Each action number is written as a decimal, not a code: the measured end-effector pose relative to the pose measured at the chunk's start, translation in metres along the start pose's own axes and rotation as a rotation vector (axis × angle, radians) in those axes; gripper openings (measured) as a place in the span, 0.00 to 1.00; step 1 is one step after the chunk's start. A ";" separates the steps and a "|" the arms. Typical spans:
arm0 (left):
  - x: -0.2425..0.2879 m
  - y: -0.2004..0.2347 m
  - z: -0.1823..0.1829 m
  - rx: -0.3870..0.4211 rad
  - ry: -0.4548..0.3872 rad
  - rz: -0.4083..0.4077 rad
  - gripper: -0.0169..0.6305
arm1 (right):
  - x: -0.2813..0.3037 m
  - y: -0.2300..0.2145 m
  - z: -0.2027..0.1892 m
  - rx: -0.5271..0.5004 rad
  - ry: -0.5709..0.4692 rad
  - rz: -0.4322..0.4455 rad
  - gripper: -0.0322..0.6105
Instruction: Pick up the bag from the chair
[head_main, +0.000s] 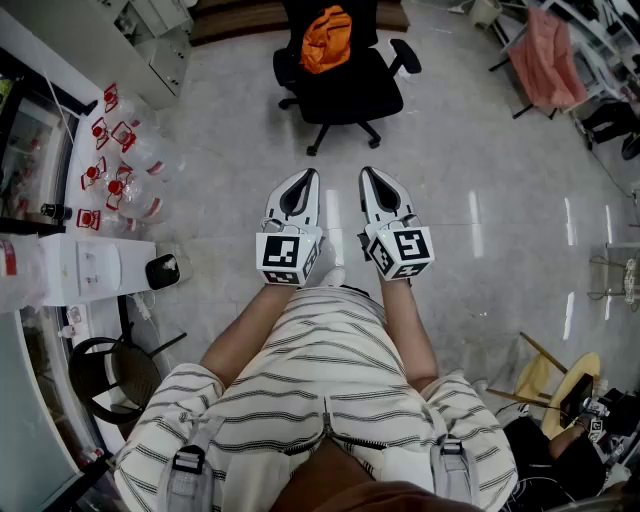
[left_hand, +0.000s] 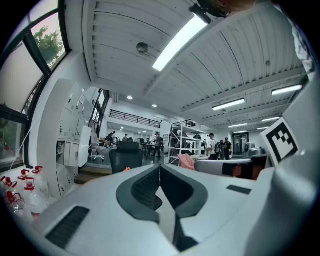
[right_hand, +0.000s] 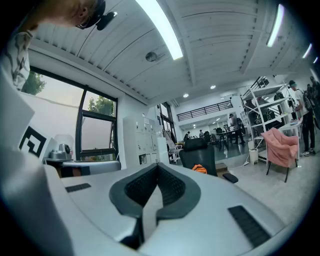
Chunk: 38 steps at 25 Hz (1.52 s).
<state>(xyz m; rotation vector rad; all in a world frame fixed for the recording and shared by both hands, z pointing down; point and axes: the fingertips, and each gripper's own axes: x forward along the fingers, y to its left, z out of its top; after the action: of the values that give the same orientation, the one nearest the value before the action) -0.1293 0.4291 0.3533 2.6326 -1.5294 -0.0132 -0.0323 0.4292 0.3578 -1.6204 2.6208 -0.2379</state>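
In the left gripper view the white plastic left gripper (left_hand: 160, 167) hides nearly all of the crumpled orange fabric bag (left_hand: 126, 169) and the seat and base of the black swivel office chair (left_hand: 125, 156); the distant standing people (left_hand: 210, 145) are too small to tell apart

No words, numbers or brand names can be read anywhere in these views. The cubes on the left hand-held gripper (head_main: 312, 175) and the right hand-held gripper (head_main: 366, 173) carry only black-and-white square marker patterns, with no letters. At the far left, the water bottles (head_main: 128, 160) bear red labels whose print is too small to make out.
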 end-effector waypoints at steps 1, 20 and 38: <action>0.001 0.000 0.000 0.000 0.000 0.001 0.06 | 0.001 -0.001 0.001 0.000 -0.001 -0.001 0.08; 0.024 -0.005 -0.013 0.007 0.021 -0.007 0.06 | 0.014 -0.018 -0.002 0.007 0.009 0.027 0.08; 0.025 -0.025 -0.034 0.015 0.071 -0.001 0.06 | -0.006 -0.031 -0.013 0.017 0.020 0.028 0.08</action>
<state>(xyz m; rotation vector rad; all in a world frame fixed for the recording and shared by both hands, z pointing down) -0.0934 0.4218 0.3859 2.6150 -1.5116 0.0902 -0.0035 0.4222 0.3752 -1.5826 2.6465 -0.2760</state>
